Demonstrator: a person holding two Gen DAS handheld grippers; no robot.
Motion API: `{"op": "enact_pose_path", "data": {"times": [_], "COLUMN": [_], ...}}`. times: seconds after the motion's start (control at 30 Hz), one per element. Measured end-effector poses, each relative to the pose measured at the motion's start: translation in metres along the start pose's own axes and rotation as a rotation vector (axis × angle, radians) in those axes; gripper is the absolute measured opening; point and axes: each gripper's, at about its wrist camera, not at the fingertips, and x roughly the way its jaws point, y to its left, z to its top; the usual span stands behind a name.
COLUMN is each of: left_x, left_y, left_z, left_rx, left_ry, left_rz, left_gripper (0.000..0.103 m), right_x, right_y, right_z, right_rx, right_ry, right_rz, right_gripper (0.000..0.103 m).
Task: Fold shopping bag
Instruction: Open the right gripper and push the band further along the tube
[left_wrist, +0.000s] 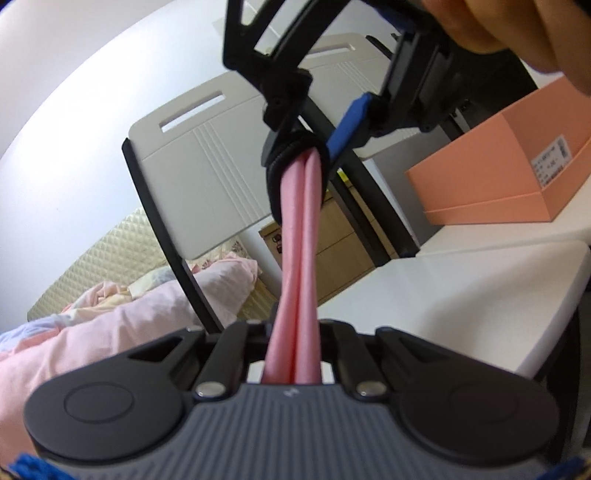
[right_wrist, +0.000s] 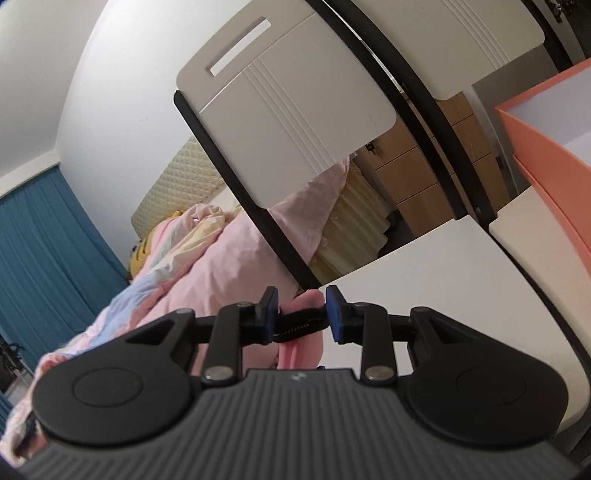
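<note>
My left hand-held gripper (left_wrist: 291, 350) is closed narrow on the rolled pink fabric shopping bag (left_wrist: 295, 258), which runs as two side-by-side pink tubes from between its fingers up toward twelve o'clock in the left wrist view. At the far end of the bag a black elastic band (left_wrist: 291, 155) wraps around it, and my right hand-held gripper (left_wrist: 317, 147) is there with one blue pad (left_wrist: 349, 125) beside the band.

In the right wrist view, my right hand-held gripper (right_wrist: 301, 310) stands partly open, the blue pads on either side of the black band (right_wrist: 299, 325) and the pink bag end (right_wrist: 303, 301); I cannot tell whether they press on it.

The bag is in the air between the two tools, above the edge of the white worktop (left_wrist: 461, 288). An open salmon-pink cardboard box (left_wrist: 491, 173) sits on the worktop at two o'clock. A white folding chair back (right_wrist: 288, 122) stands at twelve o'clock, and a bed with pink bedding (right_wrist: 229, 266) lies at nine o'clock.
</note>
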Motion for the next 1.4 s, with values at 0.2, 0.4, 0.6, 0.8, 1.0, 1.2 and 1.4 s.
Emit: {"op": "enact_pose_path", "data": {"times": [0.2,0.4,0.6,0.8,1.0,1.2,1.4], "left_x": [0.001,0.004,0.004,0.002,-0.002,-0.002,0.001], "left_y": [0.003,0.005,0.018,0.023,0.022,0.024,0.026], "left_z": [-0.001,-0.001,0.0,0.0,0.001,0.002,0.002], "left_rx": [-0.02,-0.041,-0.139,-0.165,-0.152,-0.159,-0.173], "left_ry": [0.023,0.032,0.033,0.017,-0.005,-0.007,0.021], "left_rz": [0.0,-0.003,-0.041,-0.023,-0.007,0.017,-0.005], "left_gripper": [0.008,0.007,0.008,0.008,0.008,0.007,0.007], "right_x": [0.006,0.011,0.01,-0.004,-0.008,-0.006,-0.003], "right_y": [0.003,0.006,0.014,0.043,0.066,0.06,0.05], "right_z": [-0.011,-0.019,-0.021,-0.023,-0.034,-0.03,-0.027], "right_rx": [-0.011,-0.029,-0.091,-0.308,-0.514,-0.423,-0.33], "right_ry": [0.015,0.049,0.031,-0.076,-0.101,-0.073,-0.011], "right_rz": [-0.033,-0.041,-0.038,-0.033,-0.07,-0.066,-0.039], "right_gripper": [0.031,0.031,0.034,0.038,0.035,0.029,0.028]}}
